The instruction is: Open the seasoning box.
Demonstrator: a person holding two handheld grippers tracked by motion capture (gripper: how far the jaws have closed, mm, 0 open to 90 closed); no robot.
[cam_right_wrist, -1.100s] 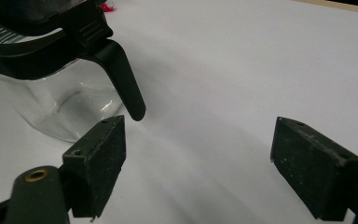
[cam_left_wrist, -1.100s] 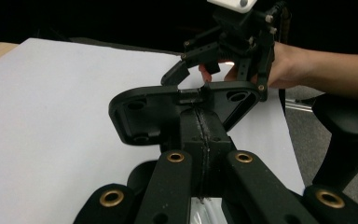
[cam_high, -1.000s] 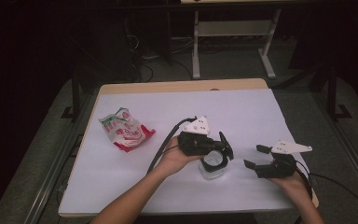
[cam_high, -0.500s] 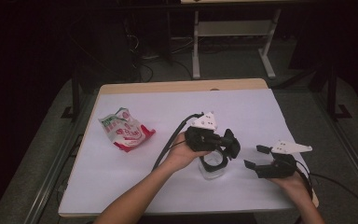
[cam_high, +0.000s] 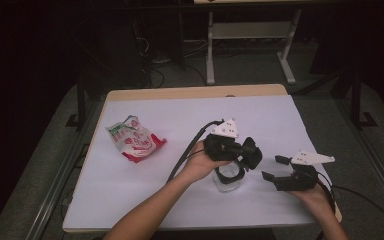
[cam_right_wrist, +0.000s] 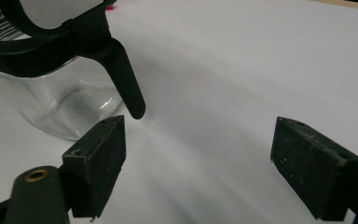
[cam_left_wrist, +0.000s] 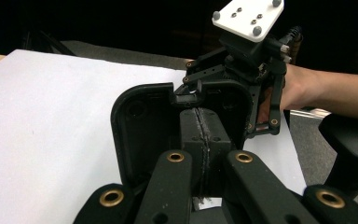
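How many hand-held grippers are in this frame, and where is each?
2. The left hand-held gripper is near the table's middle, over the clear jar, jaws shut on its black lid. The right hand-held gripper hovers open beside the jar.

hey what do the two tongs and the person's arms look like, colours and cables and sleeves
Both tongs, left and right, are black with brass-coloured rivets, each topped by a pale grey three-cornered plate. A black cable trails from each. The jaw pads are blocky and black. Both forearms are bare, with no sleeves in view.
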